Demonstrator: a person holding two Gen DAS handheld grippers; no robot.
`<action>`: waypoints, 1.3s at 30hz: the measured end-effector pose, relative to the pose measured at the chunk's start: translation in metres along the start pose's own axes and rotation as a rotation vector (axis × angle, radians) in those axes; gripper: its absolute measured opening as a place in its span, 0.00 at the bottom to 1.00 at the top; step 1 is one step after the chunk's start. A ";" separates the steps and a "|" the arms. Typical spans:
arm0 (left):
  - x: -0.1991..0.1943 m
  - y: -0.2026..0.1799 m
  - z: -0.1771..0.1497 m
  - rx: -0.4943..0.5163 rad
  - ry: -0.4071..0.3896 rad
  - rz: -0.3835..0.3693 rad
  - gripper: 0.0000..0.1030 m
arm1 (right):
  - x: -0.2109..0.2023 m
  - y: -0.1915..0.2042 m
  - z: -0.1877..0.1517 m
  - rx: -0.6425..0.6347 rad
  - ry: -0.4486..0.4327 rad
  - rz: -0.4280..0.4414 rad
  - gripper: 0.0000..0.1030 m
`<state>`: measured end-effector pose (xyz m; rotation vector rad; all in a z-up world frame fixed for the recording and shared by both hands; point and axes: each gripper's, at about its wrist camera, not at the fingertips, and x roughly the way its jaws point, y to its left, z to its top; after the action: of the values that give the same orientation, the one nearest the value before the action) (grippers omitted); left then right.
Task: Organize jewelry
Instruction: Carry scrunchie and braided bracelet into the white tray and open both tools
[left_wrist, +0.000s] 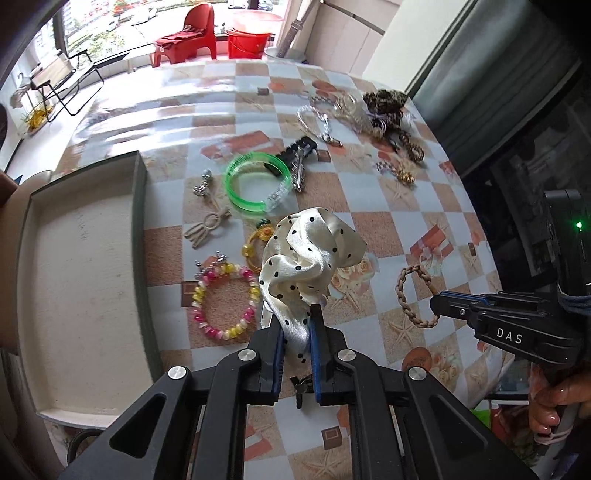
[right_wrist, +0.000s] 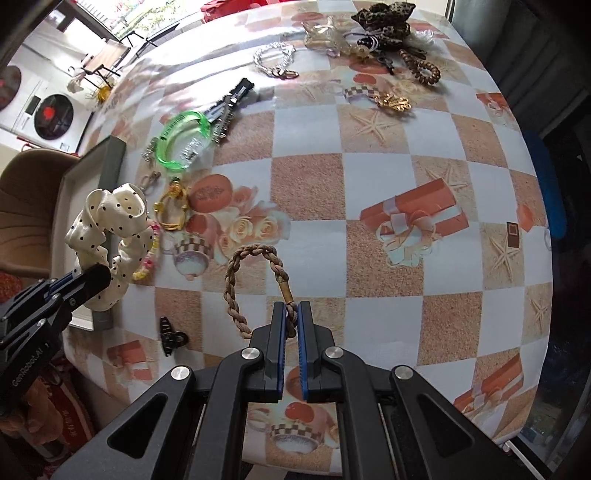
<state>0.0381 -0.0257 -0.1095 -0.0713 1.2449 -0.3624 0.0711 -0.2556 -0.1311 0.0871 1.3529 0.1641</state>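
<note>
The left tool (left_wrist: 297, 325) grips a cream polka-dot scrunchie (left_wrist: 308, 254), lifted above the worktop (left_wrist: 406, 206) just right of the open tray (left_wrist: 81, 266). The right tool (right_wrist: 291, 321) is clamped on a braided tan bracelet (right_wrist: 251, 284) at the near side, its loop lying on the checked cloth. A green bangle (left_wrist: 256, 181) lies farther off.
</note>
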 end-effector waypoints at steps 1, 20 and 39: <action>-0.005 0.004 -0.002 -0.006 -0.011 0.003 0.15 | 0.000 0.008 -0.005 -0.002 -0.008 0.006 0.06; -0.089 0.150 -0.016 -0.238 -0.183 0.165 0.15 | -0.028 0.194 0.005 -0.246 -0.102 0.134 0.06; 0.003 0.241 0.027 -0.391 -0.155 0.382 0.15 | 0.093 0.297 0.104 -0.390 -0.041 0.183 0.06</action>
<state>0.1195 0.1968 -0.1632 -0.1890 1.1318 0.2175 0.1717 0.0559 -0.1514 -0.1140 1.2500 0.5741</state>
